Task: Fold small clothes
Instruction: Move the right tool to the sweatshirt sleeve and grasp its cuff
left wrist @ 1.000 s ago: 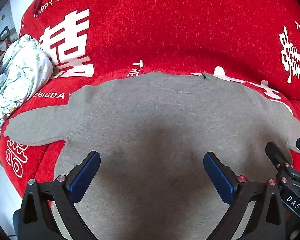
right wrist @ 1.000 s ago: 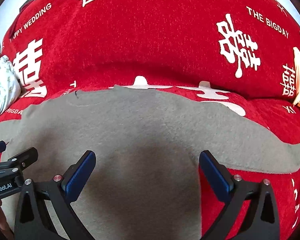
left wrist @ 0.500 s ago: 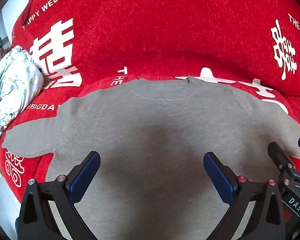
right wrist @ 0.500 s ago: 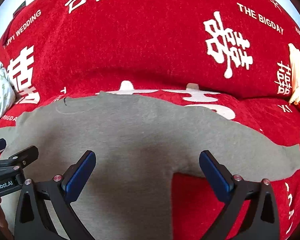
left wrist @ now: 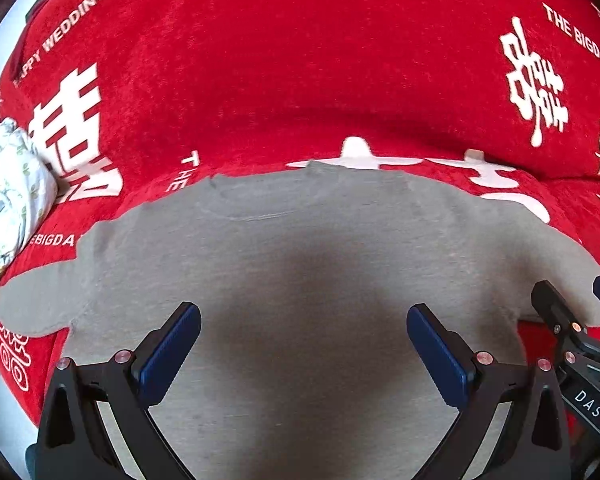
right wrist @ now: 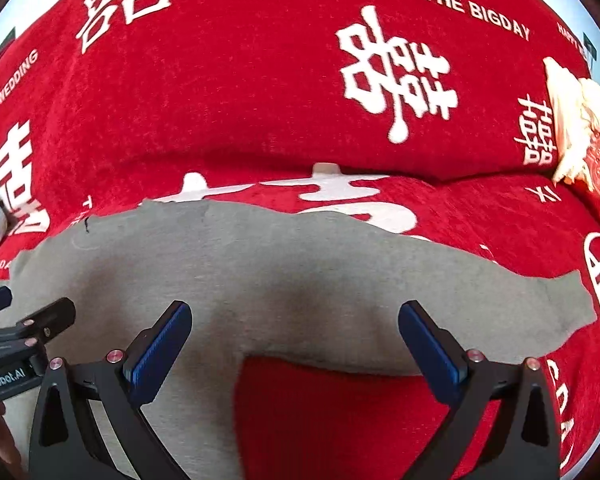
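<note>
1. A grey long-sleeved top [left wrist: 300, 264] lies flat on a red cover [left wrist: 300, 60]. Its neckline [left wrist: 260, 208] points away from both cameras, toward the raised back part of the cover; its hem end lies toward the cameras, out of frame.
2. Its body axis runs near to far. The two sleeves are spread sideways, so the widest line of the garment runs left to right.
3. In the left wrist view, the left sleeve [left wrist: 40, 304] reaches toward the cover's left edge. In the right wrist view, the right sleeve [right wrist: 500, 312] stretches to the right, its cuff end near a white printed emblem.
4. The left claw [left wrist: 303, 344] is released, jaws wide apart over the chest area, with nothing between them.
5. The right claw [right wrist: 295, 340] is likewise released, jaws wide apart above the right armpit area, where grey fabric meets red cover. Contact with the cloth cannot be determined for either claw.
6. The cover bears white characters and lettering reading "THE BIGDAY" and "HAPPY WEDDING".
7. A bundle of white floral-print cloth [left wrist: 8, 200] lies at the left edge, apart from the top.
</note>
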Demonstrator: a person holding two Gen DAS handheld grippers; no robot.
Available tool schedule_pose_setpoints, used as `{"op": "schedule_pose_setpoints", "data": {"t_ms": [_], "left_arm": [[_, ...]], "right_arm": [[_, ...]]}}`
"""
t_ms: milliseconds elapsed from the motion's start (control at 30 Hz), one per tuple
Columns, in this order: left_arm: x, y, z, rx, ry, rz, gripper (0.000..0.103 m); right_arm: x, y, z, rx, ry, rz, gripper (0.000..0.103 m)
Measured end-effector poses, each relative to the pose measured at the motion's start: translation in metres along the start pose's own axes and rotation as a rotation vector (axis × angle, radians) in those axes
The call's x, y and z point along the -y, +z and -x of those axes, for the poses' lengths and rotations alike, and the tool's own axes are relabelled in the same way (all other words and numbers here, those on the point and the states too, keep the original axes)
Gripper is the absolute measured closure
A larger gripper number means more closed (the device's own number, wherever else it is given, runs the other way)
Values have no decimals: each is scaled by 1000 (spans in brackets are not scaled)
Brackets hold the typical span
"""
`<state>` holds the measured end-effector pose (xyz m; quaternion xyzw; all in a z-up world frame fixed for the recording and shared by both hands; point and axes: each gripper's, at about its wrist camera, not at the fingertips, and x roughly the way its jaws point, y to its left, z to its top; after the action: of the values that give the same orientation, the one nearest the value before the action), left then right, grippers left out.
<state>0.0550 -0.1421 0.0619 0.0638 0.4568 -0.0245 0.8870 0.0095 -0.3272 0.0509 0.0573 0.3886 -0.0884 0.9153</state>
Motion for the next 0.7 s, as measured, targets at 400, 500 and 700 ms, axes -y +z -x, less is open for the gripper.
{"op": "schedule_pose_setpoints", "data": {"t_ms": [400,500,700], "left_arm": [[39,9,-3,-4,-31,-34,0],[47,9,-6,-13,-42,-32,0],[69,9,-10,-24,-57,-59,0]], "right_arm": [[36,2,-1,-6,-41,-58,0],[44,1,0,-2,-64,-61,0],[78,1,0,-7,-111,-133,0]]}}
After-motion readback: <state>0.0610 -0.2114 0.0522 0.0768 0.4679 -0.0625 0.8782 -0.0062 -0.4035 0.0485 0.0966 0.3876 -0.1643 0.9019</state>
